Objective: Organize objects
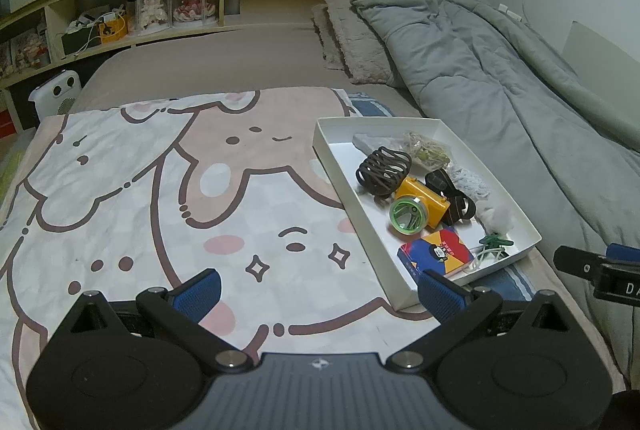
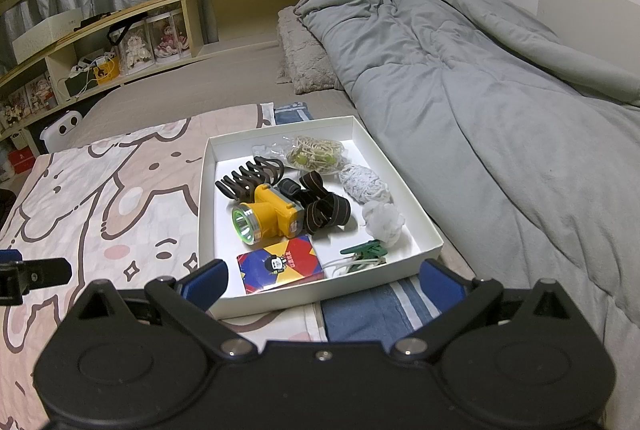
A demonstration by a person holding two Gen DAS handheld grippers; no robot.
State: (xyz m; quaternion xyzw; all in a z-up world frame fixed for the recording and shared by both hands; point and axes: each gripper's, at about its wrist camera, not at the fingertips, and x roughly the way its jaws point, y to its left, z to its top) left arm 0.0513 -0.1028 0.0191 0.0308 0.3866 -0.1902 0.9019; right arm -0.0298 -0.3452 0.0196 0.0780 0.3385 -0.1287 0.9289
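Note:
A white tray (image 2: pixel 430 226) lies on the bed, also in the left wrist view (image 1: pixel 520 208). It holds a yellow headlamp (image 2: pixel 266 216) with a dark strap (image 2: pixel 326 212), a brown hair claw (image 2: pixel 250 176), a colourful card box (image 2: pixel 280 264), a green clip (image 2: pixel 366 250), a white pompom (image 2: pixel 384 220), a white lace bundle (image 2: pixel 364 182) and a bag of bands (image 2: pixel 316 152). My right gripper (image 2: pixel 324 280) is open and empty, just before the tray's near edge. My left gripper (image 1: pixel 318 290) is open and empty over the cartoon blanket (image 1: pixel 140 190), left of the tray.
A grey duvet (image 2: pixel 500 110) is heaped along the right by the wall. A fuzzy pillow (image 2: pixel 304 58) lies behind the tray. A wooden shelf (image 1: pixel 160 2) with dolls and boxes runs along the far side. A blue striped cloth (image 2: pixel 372 310) lies under the tray's near corner.

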